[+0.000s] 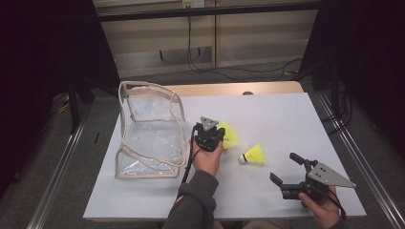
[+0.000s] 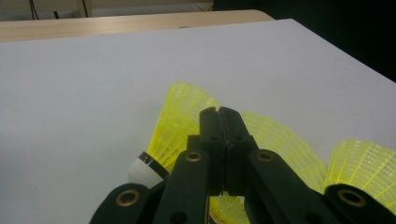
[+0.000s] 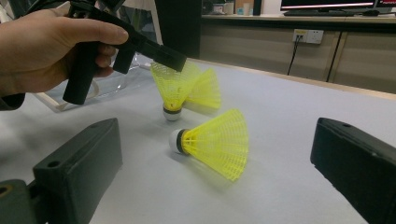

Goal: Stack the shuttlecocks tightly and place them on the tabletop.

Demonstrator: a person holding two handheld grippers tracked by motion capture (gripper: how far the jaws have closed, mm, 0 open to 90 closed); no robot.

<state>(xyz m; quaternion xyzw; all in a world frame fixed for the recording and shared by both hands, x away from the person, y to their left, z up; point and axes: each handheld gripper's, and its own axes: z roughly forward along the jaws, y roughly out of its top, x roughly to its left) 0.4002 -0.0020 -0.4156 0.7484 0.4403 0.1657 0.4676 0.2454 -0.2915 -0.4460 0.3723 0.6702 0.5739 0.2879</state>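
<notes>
1. Clearly the left gripper (image 1: 213, 130) has its jaws pinched on the skirt rim of a yellow shuttlecock (image 3: 173, 91), held near the clear pouch (image 1: 148, 131); lift gently so the mesh doesn't crumple
2. A third skirt seems to sit behind it
3. The right gripper (image 1: 288, 168) hovers level, jaws wide, facing the lying shuttlecock (image 1: 253, 155)

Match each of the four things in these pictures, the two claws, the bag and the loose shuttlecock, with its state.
Things:
1. left claw
2. right claw
3. bag
4. loose shuttlecock

States:
A. open, holding nothing
B. clear, with beige edging
C. shut on the upright shuttlecock
D. lying on its side

Pairs: 1-C, 2-A, 3-B, 4-D
</notes>
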